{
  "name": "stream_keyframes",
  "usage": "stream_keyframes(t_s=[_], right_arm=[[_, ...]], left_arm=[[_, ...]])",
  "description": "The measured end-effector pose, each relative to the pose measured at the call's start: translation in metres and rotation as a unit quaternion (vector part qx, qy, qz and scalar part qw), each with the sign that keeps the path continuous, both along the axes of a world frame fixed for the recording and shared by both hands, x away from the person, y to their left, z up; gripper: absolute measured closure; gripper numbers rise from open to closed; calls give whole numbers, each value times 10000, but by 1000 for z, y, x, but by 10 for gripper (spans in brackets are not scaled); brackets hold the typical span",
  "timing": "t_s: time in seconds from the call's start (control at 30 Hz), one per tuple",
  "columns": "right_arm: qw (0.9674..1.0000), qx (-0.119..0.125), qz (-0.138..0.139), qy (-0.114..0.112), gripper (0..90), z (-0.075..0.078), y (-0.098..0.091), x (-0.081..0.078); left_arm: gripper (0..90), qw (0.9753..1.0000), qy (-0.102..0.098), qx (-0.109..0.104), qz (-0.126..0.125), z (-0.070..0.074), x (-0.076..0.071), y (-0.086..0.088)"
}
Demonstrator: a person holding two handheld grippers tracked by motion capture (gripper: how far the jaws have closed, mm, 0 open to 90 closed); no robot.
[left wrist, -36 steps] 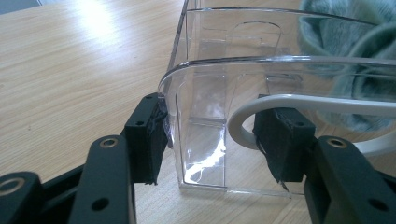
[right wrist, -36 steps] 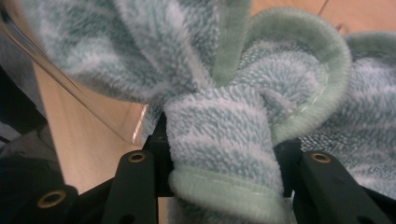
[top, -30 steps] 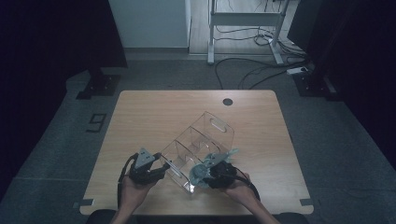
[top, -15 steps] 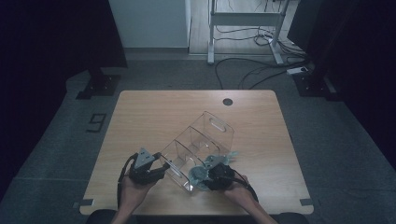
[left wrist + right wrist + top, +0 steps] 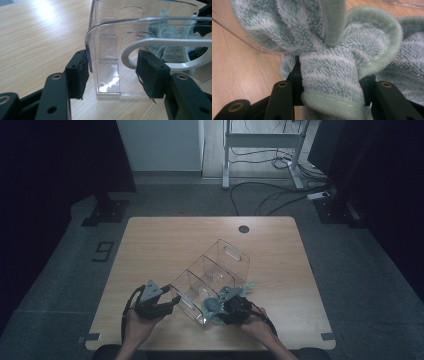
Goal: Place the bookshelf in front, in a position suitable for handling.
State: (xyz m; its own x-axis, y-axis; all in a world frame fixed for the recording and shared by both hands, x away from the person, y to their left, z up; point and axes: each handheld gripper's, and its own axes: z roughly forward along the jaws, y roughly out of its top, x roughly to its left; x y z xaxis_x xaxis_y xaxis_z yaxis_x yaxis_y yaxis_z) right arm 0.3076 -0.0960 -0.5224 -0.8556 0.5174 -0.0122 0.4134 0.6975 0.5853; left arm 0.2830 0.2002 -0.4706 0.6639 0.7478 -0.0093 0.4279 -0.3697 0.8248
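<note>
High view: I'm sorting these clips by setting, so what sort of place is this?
Probably a lab or recording room, not a home: a lone wooden table stands on dark floor, loose cables trail behind it, and a metal stand rises by the wall.

The wooden tabletop point(image 5: 165, 250) has rounded corners and a pale grain; a round dark grommet hole point(image 5: 243, 229) sits near its far edge, right of the middle; grey speckled carpet point(image 5: 350, 270) surrounds it on every side; a floor marking shaped like a 9 point(image 5: 102, 251) lies just left of the tabletop; a black stand base point(image 5: 106, 211) rests beyond that marking, at the foot of a dark curtain point(image 5: 60, 165); a white metal frame point(image 5: 260, 145) stands at the back; black cables point(image 5: 265, 197) trail across the floor beneath it; a white power strip point(image 5: 318, 196) lies near them at the right.
</note>
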Motion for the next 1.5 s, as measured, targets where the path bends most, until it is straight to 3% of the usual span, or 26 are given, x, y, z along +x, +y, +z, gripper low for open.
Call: stream_keyframes(t_s=[0.3, 0.5, 0.7, 0.97, 1.17, 1.5], right_arm=[[9997, 243, 30, 92, 526, 16, -13, -8], [9991, 426, -34, 59, 527, 33, -29, -13], [9979, 620, -157, -103, 526, 61, -45, -15], [9960, 810, -217, -324, 525, 105, -55, -12], [9943, 976, -151, -392, 524, 132, -44, -5], [9932, 1062, 132, -456, 523, 155, 4, 9]], left_arm=[[470, 9999, 52, -154, -57, -1, 3, 4], [471, 10000, -15, -31, -85, -2, 3, -6], [469, 9999, -70, 72, -108, -2, 4, -16], [469, 9999, -53, 42, -118, -3, 4, -16], [468, 9999, -37, 12, -137, -3, 5, -15], [447, 9999, 16, -52, -132, -2, 5, -2]])
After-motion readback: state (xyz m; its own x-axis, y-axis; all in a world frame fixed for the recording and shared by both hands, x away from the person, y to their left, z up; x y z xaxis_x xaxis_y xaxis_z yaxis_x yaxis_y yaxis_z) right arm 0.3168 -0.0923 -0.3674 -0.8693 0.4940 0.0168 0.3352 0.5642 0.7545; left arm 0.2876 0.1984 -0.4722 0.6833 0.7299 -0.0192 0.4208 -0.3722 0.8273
